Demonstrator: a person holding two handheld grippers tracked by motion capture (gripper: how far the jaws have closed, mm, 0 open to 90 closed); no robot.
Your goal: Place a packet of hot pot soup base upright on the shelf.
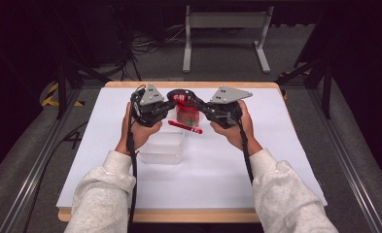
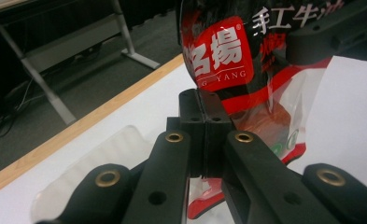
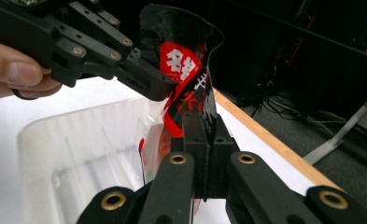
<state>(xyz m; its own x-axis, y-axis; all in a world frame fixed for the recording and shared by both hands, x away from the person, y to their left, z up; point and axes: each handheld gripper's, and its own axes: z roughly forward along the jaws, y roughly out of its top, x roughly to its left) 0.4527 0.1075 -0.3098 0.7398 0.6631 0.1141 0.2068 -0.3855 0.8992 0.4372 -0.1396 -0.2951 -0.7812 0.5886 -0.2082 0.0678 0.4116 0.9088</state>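
The red and black sauce packet (image 1: 187,112) hung upright above the far middle of the counter (image 1: 286,160), its top edge black and wavy, its printed face bearing white Chinese characters and "YANG". The left gripper (image 1: 171,104) had its jaws clamped together on one side edge of the packet, and the right gripper (image 1: 205,108) had its jaws closed on the opposite edge, so the pouch was stretched between them. It looked to me like a tear or an opening pull, and doing it well would call for keeping both pinches near the top seam and pulling apart evenly. A clear plastic container (image 1: 163,145) sat just beneath and toward the person, and a red strip (image 1: 184,127) lay on the white sheet beside it.
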